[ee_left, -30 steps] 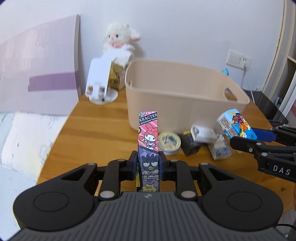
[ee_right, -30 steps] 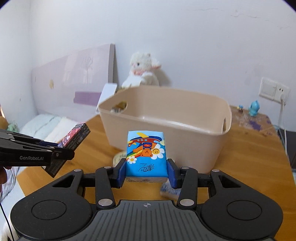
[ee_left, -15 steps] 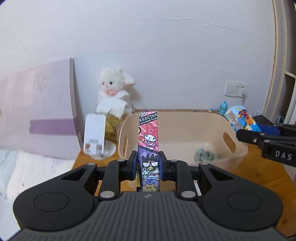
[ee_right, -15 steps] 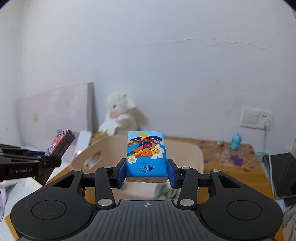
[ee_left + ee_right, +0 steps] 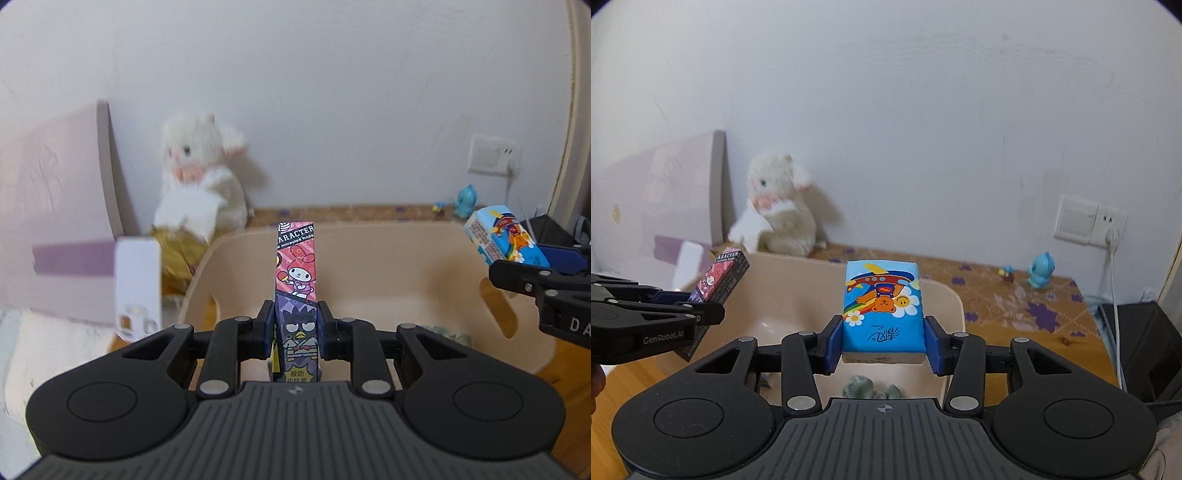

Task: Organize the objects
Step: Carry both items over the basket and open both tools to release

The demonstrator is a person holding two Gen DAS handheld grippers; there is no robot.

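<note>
My left gripper (image 5: 294,328) is shut on a tall narrow cartoon box (image 5: 296,273), pink above and purple below, held over the near rim of the beige bin (image 5: 384,240). My right gripper (image 5: 882,343) is shut on a blue tissue pack (image 5: 882,299) with a bear print, held above the bin (image 5: 783,291). Each gripper shows in the other view: the tissue pack (image 5: 502,240) at right, the cartoon box (image 5: 720,291) at left. A greenish item (image 5: 864,387) lies on the bin floor.
A white plush lamb (image 5: 199,173) sits against the wall behind the bin, beside a pink board (image 5: 55,206) and a white stand (image 5: 138,284). A small blue figurine (image 5: 1039,273) stands on the wooden table (image 5: 1015,306) by the wall socket (image 5: 1089,221).
Both grippers rose from table level beside the bin and moved over its opening, still holding their items. The loose items in front of the bin have dropped out of view.
</note>
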